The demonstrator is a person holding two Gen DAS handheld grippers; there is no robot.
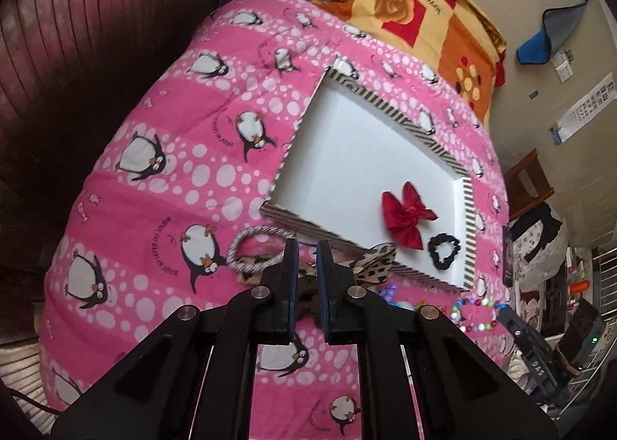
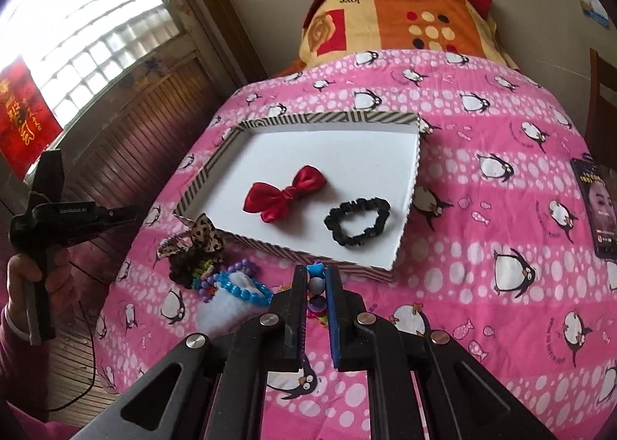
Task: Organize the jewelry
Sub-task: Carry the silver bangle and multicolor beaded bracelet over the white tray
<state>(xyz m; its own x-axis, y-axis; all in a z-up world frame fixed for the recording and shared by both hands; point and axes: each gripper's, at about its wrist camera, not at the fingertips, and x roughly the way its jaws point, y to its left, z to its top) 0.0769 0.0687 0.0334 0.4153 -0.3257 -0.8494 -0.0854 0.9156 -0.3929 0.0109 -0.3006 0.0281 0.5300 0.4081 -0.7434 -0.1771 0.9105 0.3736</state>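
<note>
Beads [image 2: 317,287] half-hidden between right gripper [image 2: 317,278] fingers

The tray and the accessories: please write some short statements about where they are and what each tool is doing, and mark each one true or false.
1. A red bow lies inside the striped tray. True.
2. The black scrunchie lies on the pink blanket, outside the tray. False: it lies in the tray, beside the red bow.
3. The right tool is shut on a beaded bracelet. True.
4. The blue bead bracelet is already in the tray. False: it lies on the blanket, in front of the tray.
5. The left tool is wide open. False: its fingers stand close together, near the leopard bow.
</note>
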